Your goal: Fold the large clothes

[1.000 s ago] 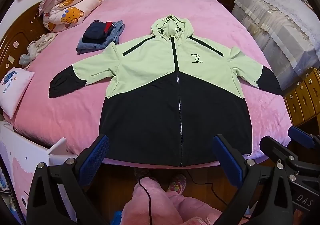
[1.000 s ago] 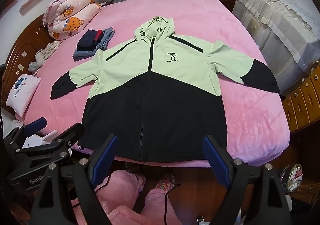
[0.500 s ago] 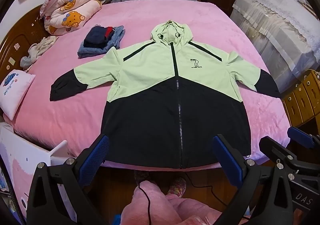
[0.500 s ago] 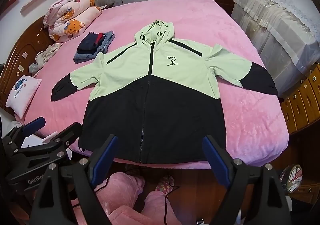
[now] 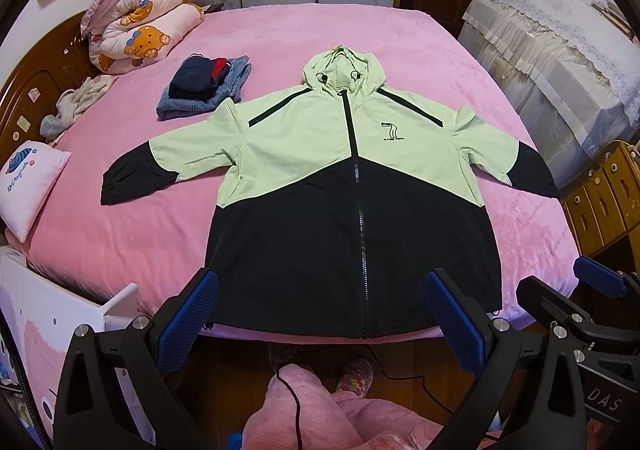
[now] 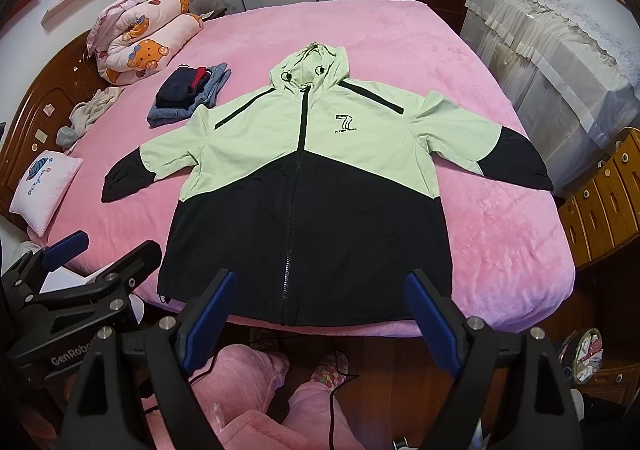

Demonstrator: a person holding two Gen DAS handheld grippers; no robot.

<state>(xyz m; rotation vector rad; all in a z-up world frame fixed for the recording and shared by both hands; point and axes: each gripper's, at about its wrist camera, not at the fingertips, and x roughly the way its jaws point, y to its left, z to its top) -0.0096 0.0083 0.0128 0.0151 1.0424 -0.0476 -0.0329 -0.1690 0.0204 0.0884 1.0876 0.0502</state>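
While both grippers hang above the near edge, the bed (image 5: 360, 38), covered in a pink plush spread, fills most of each view and carries everything else. Largest upon it is the hooded jacket (image 5: 344, 170), pale green above and black below, laid flat and face up with its zip closed, hood pointing toward the far end, both sleeves spread out to the sides and its black hem lying along the near edge of the bed; a numeral seven is printed on the chest. At the far left corner rests a rolled quilt (image 5: 140, 34) with a cartoon bear print. Between quilt and jacket lies a small stack of folded clothes (image 5: 204, 86), dark navy on denim, just beside the jacket's shoulder. A pink cushion (image 5: 28, 186) leans at the left edge near the wooden headboard (image 5: 36, 90), with a crumpled pale cloth (image 5: 76, 106) beyond it. Wooden drawers (image 5: 604, 202) stand to the right of the bed. The left gripper (image 5: 320, 314) shows its blue-padded jaws spread wide with nothing between them, poised over the hem; the right gripper (image 6: 320, 310) is likewise spread wide and empty, clear of the fabric. Below them appear the person's pink-clad legs (image 6: 248, 378).
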